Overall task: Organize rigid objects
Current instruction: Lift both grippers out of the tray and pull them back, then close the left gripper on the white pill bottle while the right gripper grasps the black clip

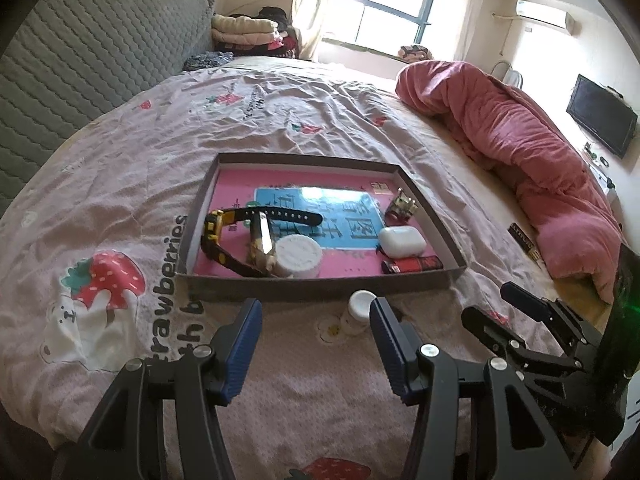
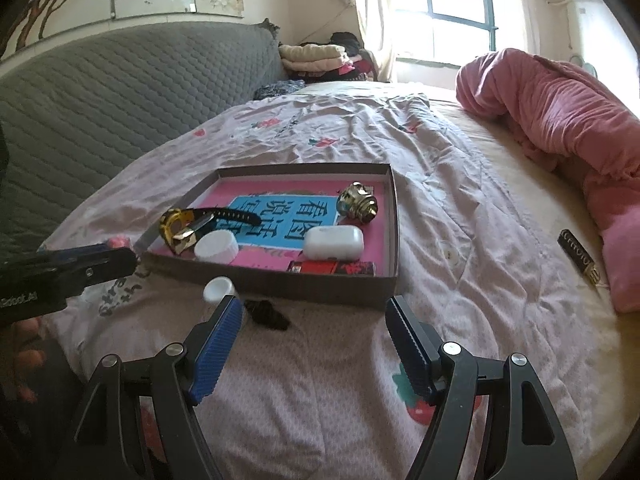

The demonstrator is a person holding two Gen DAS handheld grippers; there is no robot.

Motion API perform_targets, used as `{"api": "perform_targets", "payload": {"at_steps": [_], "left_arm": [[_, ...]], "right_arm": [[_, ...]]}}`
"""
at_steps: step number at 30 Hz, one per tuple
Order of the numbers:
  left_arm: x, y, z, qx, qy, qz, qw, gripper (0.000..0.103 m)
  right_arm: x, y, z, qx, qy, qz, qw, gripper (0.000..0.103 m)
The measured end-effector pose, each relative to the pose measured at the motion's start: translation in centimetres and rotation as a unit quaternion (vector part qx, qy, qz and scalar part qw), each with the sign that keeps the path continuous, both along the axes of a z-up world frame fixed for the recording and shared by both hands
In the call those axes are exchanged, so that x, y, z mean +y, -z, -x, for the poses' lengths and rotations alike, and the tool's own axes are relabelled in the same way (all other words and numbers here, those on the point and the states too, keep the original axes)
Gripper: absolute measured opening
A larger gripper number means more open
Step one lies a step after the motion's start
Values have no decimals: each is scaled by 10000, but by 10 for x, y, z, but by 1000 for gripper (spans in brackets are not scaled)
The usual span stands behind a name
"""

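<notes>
Small white-capped bottle (image 1: 357,312): upright on bed just outside tray (image 1: 320,280) front wall. Left claw (image 1: 316,344) open, empty, bottle near right finger. Right claw (image 2: 314,344) open, empty. Centre, close below cap, lift over wall.

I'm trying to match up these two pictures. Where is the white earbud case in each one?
Left wrist view: the white earbud case lies in the tray's near right part, behind the red lighter.
Right wrist view: the case sits right of centre, again just behind the lighter.
Shared landmark: the tray.
</notes>
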State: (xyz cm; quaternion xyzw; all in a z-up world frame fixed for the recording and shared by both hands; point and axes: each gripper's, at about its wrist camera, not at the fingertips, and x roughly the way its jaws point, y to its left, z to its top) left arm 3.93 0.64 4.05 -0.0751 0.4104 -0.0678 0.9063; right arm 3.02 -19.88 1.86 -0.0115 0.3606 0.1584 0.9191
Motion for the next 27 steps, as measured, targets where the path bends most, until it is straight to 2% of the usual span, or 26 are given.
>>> {"api": "perform_targets", "payload": {"at_steps": [15, 27], "left_arm": [[-14, 21, 9, 378, 221, 136, 9990, 56], [-19, 40, 3, 589, 328, 139, 9976, 56]], "right_arm": [[17, 16, 13, 192, -416, 646, 9969, 75], [28, 29, 9, 315, -599, 805, 9945, 75]]}}
